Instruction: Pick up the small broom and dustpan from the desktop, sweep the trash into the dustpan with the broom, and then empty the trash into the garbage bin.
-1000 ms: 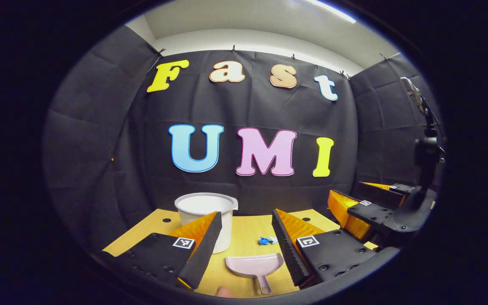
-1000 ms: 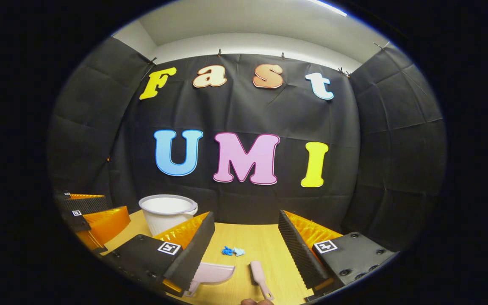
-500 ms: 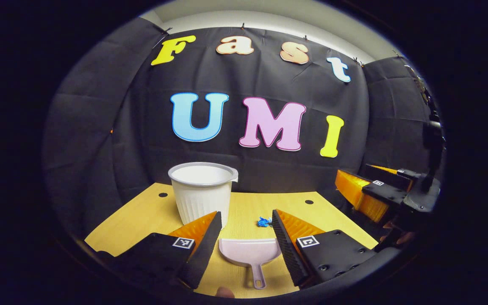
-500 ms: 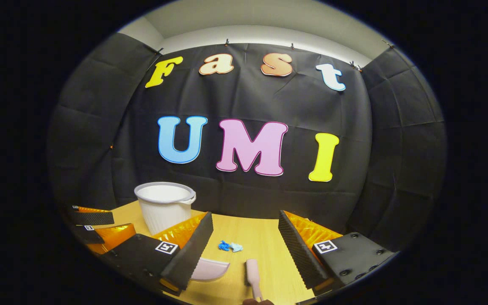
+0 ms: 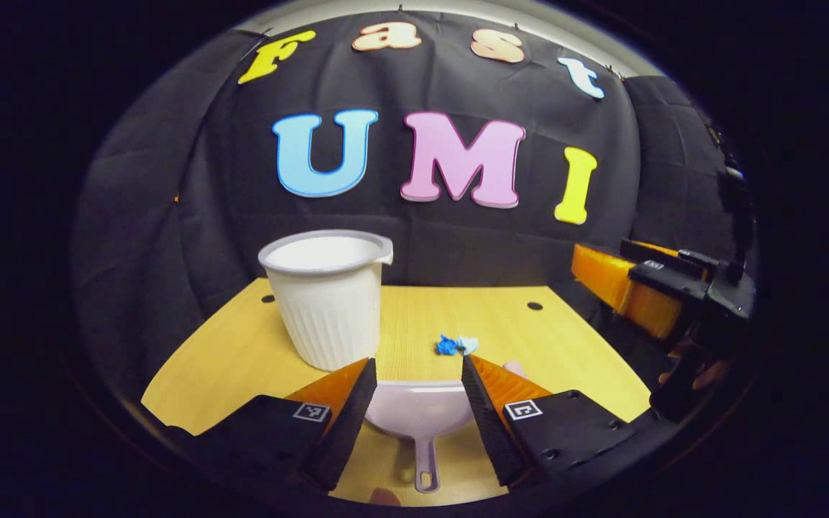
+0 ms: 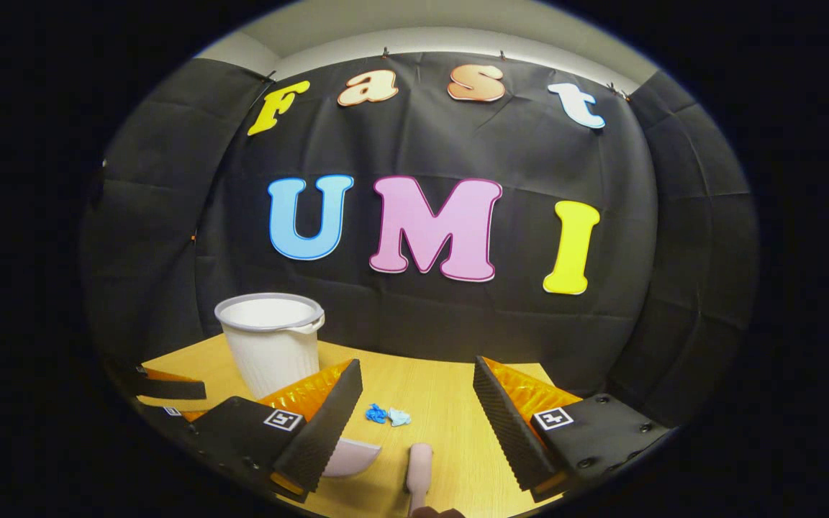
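- Left gripper view: my left gripper (image 5: 414,381) has its jaws spread wide, and nothing is pinched between them.
- The pink dustpan (image 5: 418,411) lies flat on the wooden table (image 5: 242,360) right in the gap between my two fingers; its scoop sits at the fingertips and its thin handle runs back toward me along the middle of the gap.
- I cannot tell whether the fingers touch the scoop's edges or merely flank them.
- A small crumple of blue trash (image 5: 455,345) lies on the table just beyond my right fingertip, a little ahead of the scoop's mouth.
- The white ribbed bin (image 5: 326,298) stands upright ahead of my left finger, beyond its tip.
- Far off to the right of my jaws, my other gripper (image 5: 645,284) hangs at the table's edge, with a hand (image 5: 702,370) below it.
- Right gripper view: my right gripper (image 6: 418,396) is also spread wide and holds nothing.
- The pale broom (image 6: 418,467) lies on the table within the gap, nearer my left finger, apart from both fingers.
- The dustpan (image 6: 353,455) peeks out from behind my left finger.
- The trash (image 6: 387,415) lies just ahead of my left fingertip, inside the gap.
- The bin (image 6: 270,342) stands beyond my left finger, farther left.
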`<state>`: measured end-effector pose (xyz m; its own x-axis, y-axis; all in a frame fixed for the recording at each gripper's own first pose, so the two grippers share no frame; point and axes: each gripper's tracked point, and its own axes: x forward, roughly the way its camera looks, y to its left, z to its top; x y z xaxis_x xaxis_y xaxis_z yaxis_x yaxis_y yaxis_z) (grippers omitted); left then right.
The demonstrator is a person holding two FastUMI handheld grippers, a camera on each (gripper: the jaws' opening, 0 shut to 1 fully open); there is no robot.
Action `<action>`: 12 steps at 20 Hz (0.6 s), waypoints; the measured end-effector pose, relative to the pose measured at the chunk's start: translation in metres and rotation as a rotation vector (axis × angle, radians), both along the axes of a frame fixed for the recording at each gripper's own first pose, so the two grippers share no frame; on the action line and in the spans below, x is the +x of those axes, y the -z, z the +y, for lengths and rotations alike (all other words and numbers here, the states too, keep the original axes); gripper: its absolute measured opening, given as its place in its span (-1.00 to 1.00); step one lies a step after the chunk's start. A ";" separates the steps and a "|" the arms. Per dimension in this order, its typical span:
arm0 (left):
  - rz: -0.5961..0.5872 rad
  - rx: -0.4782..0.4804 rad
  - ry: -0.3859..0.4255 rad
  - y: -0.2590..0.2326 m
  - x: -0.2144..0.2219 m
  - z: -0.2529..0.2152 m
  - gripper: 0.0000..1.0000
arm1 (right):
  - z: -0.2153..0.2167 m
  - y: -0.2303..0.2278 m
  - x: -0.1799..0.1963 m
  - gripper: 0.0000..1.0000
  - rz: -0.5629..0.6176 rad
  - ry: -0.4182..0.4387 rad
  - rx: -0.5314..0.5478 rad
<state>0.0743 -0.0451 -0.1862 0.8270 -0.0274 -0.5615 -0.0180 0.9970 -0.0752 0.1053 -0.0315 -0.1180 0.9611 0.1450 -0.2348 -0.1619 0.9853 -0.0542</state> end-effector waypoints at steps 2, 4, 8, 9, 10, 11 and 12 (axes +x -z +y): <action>0.148 -0.007 0.016 0.039 -0.007 -0.009 0.46 | -0.007 0.010 0.000 0.99 0.020 -0.013 -0.012; 0.257 -0.007 0.026 0.071 -0.017 -0.018 0.46 | -0.010 0.008 0.003 1.00 -0.016 -0.040 -0.041; 0.454 0.023 0.026 0.116 -0.029 -0.031 0.47 | -0.012 0.030 0.003 0.94 0.002 -0.121 -0.074; 0.504 0.021 0.012 0.121 -0.029 -0.031 0.46 | -0.010 0.032 0.003 1.00 0.003 -0.147 -0.077; 0.549 0.012 -0.011 0.126 -0.026 -0.030 0.46 | -0.009 0.035 0.003 1.00 0.000 -0.168 -0.081; 0.593 0.006 -0.038 0.129 -0.032 -0.027 0.46 | -0.010 0.037 0.003 1.00 0.001 -0.180 -0.083; 0.637 0.004 -0.064 0.137 -0.032 -0.025 0.46 | -0.012 0.042 0.003 1.00 0.012 -0.190 -0.079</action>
<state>0.0423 -0.0702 -0.3227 0.3311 0.0140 -0.9435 -0.1171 0.9928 -0.0263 0.1086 -0.0430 -0.1600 0.9152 0.3044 -0.2641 -0.3458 0.9297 -0.1267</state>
